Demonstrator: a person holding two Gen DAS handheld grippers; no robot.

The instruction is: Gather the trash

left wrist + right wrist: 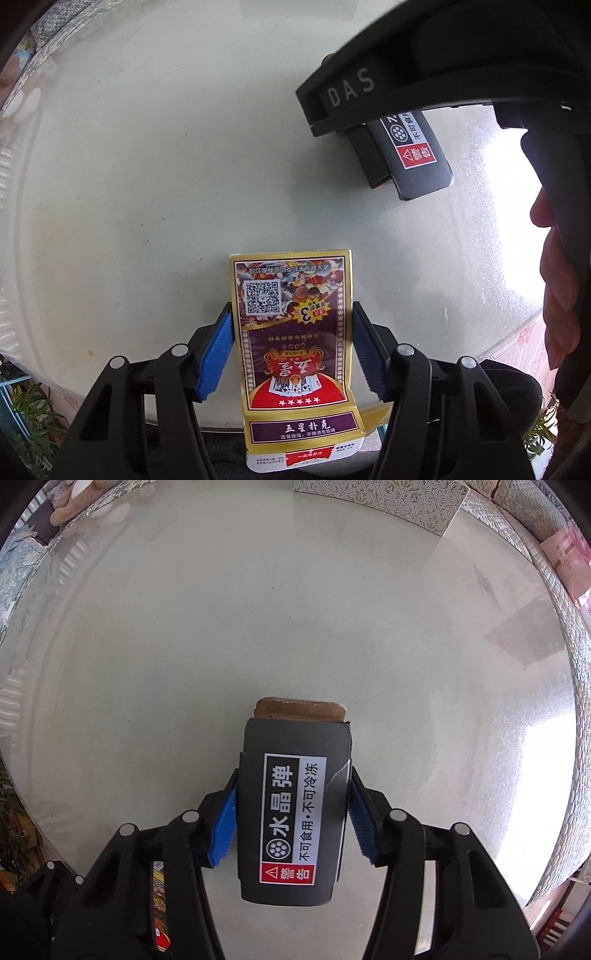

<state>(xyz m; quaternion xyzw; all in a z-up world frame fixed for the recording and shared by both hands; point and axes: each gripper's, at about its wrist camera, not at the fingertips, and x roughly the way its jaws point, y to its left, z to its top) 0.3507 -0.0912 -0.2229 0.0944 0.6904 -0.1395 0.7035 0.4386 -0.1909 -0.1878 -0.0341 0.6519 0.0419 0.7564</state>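
Observation:
A gold and purple playing-card box (295, 350) lies flat on the pale round glass table (147, 147), its torn flap hanging over the near rim. My left gripper (291, 306) points straight down with both blue pads against the box's long sides. A dark grey carton with a white warning label (291, 812) sits between the blue pads of my right gripper (293, 775); its right wall is creased under the pad, and brown flaps show at its far end. In the left wrist view the same carton (413, 158) hangs at the upper right, next to a person's hand (557, 295).
A floral-patterned box (388, 502) stands at the table's far edge, and a pink packet (565, 561) lies off the right rim. Green plants (29, 413) grow below the table's near left edge. The two grippers are close side by side.

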